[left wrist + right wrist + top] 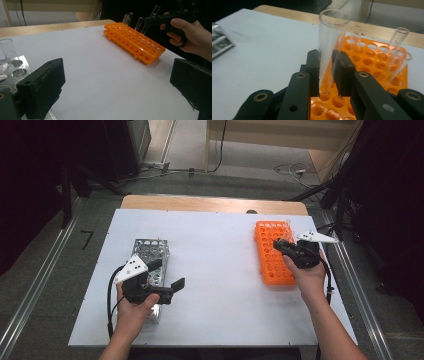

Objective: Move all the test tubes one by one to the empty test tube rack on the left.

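Right gripper view: my right fingers point(327, 72) pinch a clear test tube point(329, 45) upright, its base just above the orange rack point(372, 62). My left fingers point(112, 85) stand spread, holding nothing, over the white worktop point(100, 65) beside the metal rack point(152, 252).

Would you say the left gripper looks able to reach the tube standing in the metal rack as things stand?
Probably yes: the left gripper is open beside the metal rack, nothing lies between its jaws and the glass tube.
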